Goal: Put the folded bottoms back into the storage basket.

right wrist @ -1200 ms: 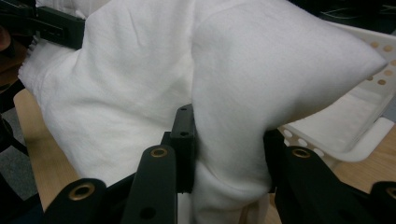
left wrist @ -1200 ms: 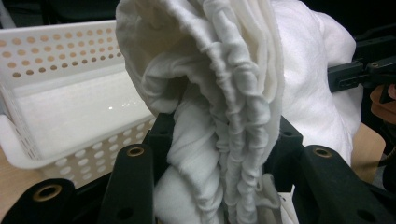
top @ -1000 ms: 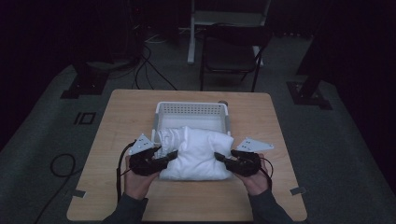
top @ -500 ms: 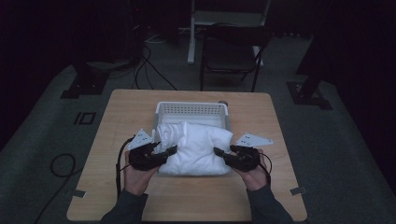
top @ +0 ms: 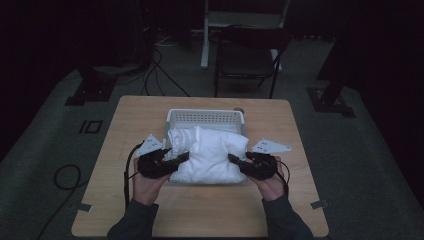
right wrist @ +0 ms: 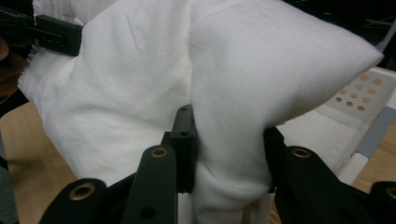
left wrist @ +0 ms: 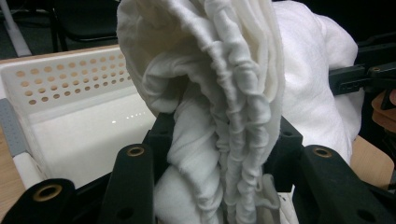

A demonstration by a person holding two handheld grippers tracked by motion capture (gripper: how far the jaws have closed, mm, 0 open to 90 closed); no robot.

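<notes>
A white folded cloth (top: 209,154) is held between both grippers, over the front of a white perforated basket (top: 205,117) on the wooden table (top: 125,125). My left gripper (top: 181,158) is shut on the cloth's left, bunched edge (left wrist: 224,140). At the cloth's right side my right gripper (top: 234,160) is shut on a thick fold (right wrist: 229,154). In the left gripper view the basket's inside (left wrist: 74,126) lies behind the cloth, and the other gripper (left wrist: 359,77) shows at the far right. The right gripper view has the basket's corner (right wrist: 359,116) at its right.
A dark chair (top: 250,57) and a white stand (top: 240,20) are beyond the table's far edge. Cables (top: 160,70) run across the floor at the left. Bare tabletop lies in front of the basket and on both sides.
Both grippers and the cloth have shifted slightly away from the person, so the cloth sits further over the basket. The grips have not changed.
</notes>
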